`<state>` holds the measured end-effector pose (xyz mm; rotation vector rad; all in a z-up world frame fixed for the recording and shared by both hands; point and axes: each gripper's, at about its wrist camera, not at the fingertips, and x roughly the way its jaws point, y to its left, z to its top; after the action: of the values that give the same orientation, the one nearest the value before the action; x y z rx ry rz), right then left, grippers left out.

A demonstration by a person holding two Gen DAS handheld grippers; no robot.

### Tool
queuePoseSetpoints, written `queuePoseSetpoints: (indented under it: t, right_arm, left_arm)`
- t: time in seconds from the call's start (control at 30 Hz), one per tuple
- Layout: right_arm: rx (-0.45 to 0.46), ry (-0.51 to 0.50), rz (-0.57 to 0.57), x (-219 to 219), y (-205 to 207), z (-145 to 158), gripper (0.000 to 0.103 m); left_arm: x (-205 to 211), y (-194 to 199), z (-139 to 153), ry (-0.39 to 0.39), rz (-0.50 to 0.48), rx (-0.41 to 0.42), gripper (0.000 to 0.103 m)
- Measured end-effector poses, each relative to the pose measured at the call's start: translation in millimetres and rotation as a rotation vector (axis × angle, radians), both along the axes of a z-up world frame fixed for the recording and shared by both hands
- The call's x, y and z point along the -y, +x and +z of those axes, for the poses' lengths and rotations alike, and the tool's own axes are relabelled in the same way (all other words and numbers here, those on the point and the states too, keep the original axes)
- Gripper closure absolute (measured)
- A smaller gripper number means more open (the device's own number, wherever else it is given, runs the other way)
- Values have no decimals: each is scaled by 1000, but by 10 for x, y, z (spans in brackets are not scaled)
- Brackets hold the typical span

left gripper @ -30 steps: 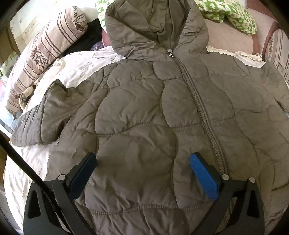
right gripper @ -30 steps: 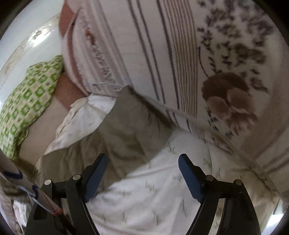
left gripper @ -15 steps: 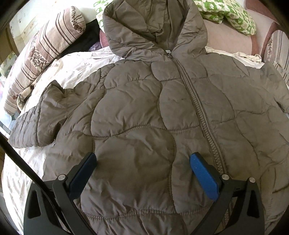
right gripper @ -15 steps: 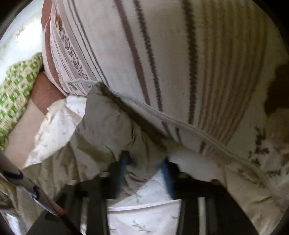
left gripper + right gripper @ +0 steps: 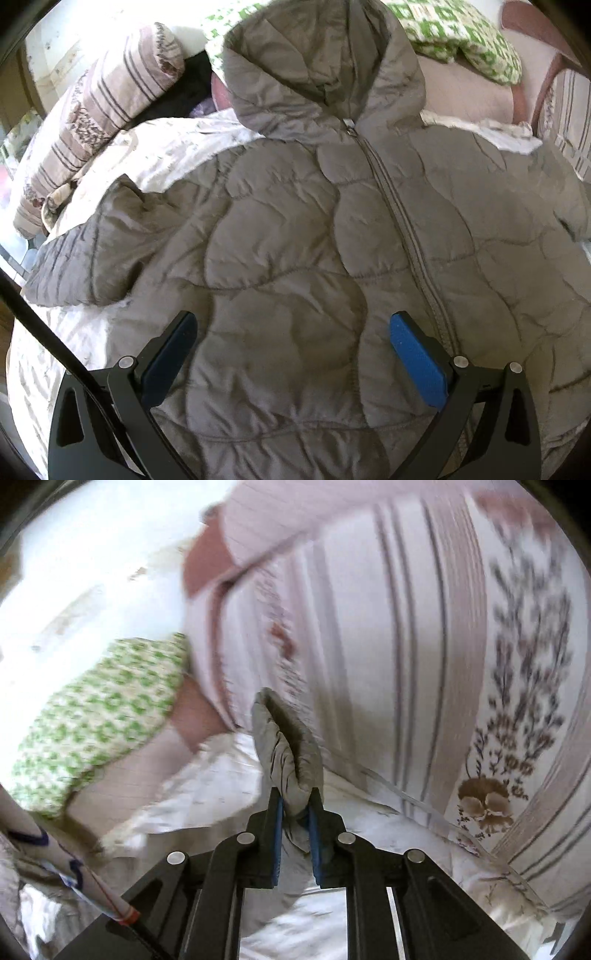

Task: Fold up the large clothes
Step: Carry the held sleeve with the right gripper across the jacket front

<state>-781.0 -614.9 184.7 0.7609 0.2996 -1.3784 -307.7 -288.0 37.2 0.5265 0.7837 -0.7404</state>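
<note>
Two grippers show, one in each view. The left gripper (image 5: 291, 354) hangs over one puffy grey jacket (image 5: 332, 240), its two blue pads (image 5: 417, 363) wide apart, holding nothing. The jacket lies flat on a white bedsheet (image 5: 159, 147), zipped up, with soft wavy stitched bumps. One sleeve (image 5: 92, 258) sticks out at 9 o'clock and the hood (image 5: 321, 62) sits at 12 o'clock.

The right gripper (image 5: 295, 834) is squeezed tight on the jacket's other sleeve end (image 5: 288, 749), bunched and wrinkly. A second ago its pads were wide apart and the sleeve lay flat.

Far back are two striped flowery pillows (image 5: 99, 110) (image 5: 424, 646), at 10 o'clock and 3 o'clock of the left view, and one green-and-white patterned cushion (image 5: 461, 40) at 1 o'clock.
</note>
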Motion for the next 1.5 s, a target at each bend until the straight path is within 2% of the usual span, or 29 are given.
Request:
queuePoseSetpoints:
  t: [0.23,0.37,0.5,0.7,0.97,1.1,1.37,1.5]
  right_arm:
    - [-15,-125,164,-587,774,756,90]
    - [0,-163,270,-890,1209,1078,90]
    - [19,-175,371,-1192,1648,1255,90]
    - [54,-161,522,-1508,2338,1234,90]
    - [87,-93,716,-1872,3146,837,90]
    - [102,-29,776,-1925,3478,457,90]
    - [162,204,836,-1846,3957,-594,90]
    - [196,282,884,-1868,4107,-889,87]
  left_arm:
    - [-182,103,219,-74,32,-27,0]
    - [-280,157,337,-106,46,-25,0]
    - [-379,229,391,-126,68,-30,0]
    - [-560,407,446,-152,116,-44,0]
    - [-673,571,437,-153,156,-52,0]
    - [-691,623,425,-151,170,-58,0]
    - [-737,736,406,-155,219,-53,0]
    - [-761,781,399,-155,249,-42,0]
